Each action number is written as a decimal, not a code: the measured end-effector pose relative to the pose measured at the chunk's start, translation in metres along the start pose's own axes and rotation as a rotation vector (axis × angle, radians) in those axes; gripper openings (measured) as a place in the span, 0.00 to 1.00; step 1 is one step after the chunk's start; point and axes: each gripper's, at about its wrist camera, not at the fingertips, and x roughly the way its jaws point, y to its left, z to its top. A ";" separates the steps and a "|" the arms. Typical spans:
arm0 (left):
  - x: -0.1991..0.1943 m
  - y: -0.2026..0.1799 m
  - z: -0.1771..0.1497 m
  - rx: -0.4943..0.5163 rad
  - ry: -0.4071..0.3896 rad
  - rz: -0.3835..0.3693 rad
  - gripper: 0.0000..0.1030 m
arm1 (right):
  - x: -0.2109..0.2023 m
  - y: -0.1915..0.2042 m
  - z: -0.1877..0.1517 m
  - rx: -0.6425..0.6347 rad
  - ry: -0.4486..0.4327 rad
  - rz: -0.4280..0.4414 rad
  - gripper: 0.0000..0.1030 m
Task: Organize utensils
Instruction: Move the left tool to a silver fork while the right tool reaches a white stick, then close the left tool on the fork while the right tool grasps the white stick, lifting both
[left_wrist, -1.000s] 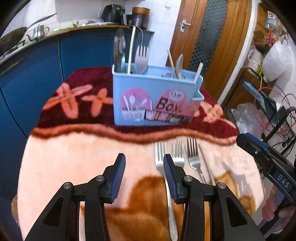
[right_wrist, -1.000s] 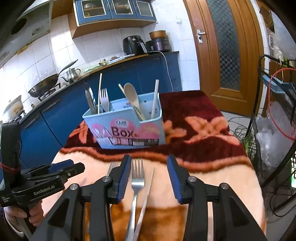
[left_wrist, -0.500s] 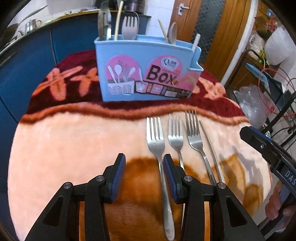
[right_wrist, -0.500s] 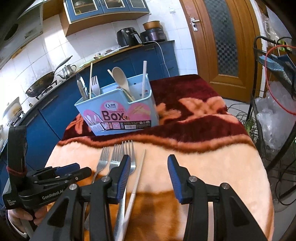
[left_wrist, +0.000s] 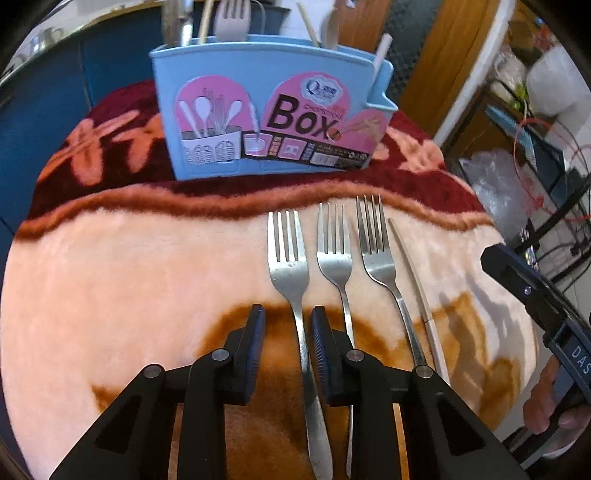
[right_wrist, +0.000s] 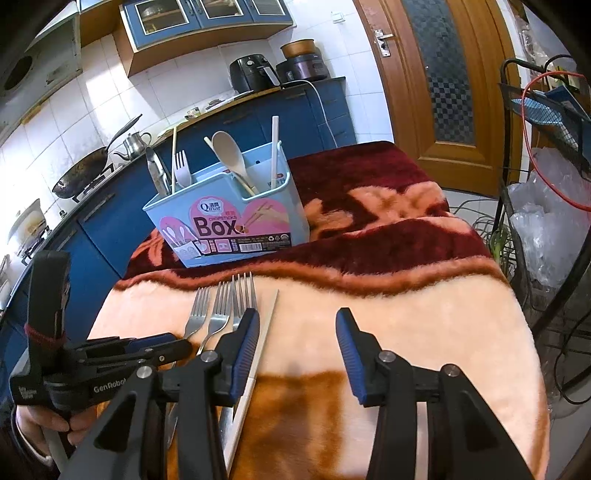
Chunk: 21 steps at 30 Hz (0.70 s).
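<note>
Closing left gripper (left_wrist: 287, 334) around nearest fork (left_wrist: 291, 273), handle between the pads, not yet pinched, lying just before the blue box (left_wrist: 258, 110). Right gripper (right_wrist: 297, 349) spread, empty, readied beside the chopstick (right_wrist: 255, 365).

Three forks (left_wrist: 290, 266) (left_wrist: 338, 258) (left_wrist: 378, 254) lie side by side on the blanket-covered bench (left_wrist: 129, 295), with one pale chopstick (left_wrist: 417, 288) beside them toward the right edge. One blue box (left_wrist: 273, 110) stands toward the far edge, holding one fork, one wooden spoon and several sticks.
</note>
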 end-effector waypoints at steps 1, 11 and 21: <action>0.001 -0.002 0.002 0.018 0.011 0.004 0.25 | 0.000 0.000 0.000 -0.001 0.000 0.000 0.46; 0.004 0.003 0.002 0.023 -0.026 -0.028 0.07 | 0.004 0.004 -0.001 -0.006 0.028 0.008 0.46; -0.021 0.023 -0.015 -0.063 -0.165 -0.057 0.05 | 0.018 0.015 -0.001 -0.033 0.110 0.008 0.46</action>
